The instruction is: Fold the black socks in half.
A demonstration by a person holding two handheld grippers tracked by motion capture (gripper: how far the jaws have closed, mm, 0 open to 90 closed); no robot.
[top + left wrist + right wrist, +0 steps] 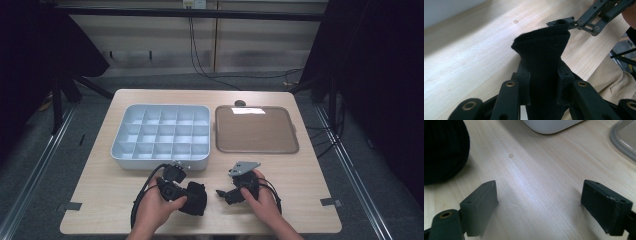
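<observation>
Left side of the tabletop [100, 185]: white compartment tray [161, 134] with a grid of cells, sitting toward the far half; just beside it on the right a brown flat lid-like tray [256, 129] with a clear rim, the two nearly touching; a small dark round thing at that tray's far edge, too small to tell what.

Near edge, left: left tongs [192, 196] in the person's left hand [155, 205], clenched on a black sock [196, 197]; in the left gripper view the sock [543, 47] rises between the two jaws, pinched at its lower part, its open cuff end flaring above them; sock sits just in front of the compartment tray, low over the wood; cable loops off the left side of the tongs.

Right of that: right tongs [223, 193] in the right hand [262, 200], grey three-cornered plate on top, jaws spread wide and holding nothing; right gripper view shows bare wood between the tongs [539, 195] and the sock [444, 150] off at upper left, apart from them; left gripper view shows the right tongs [560, 23] close behind the sock's cuff; whether touching, cannot tell.
</observation>
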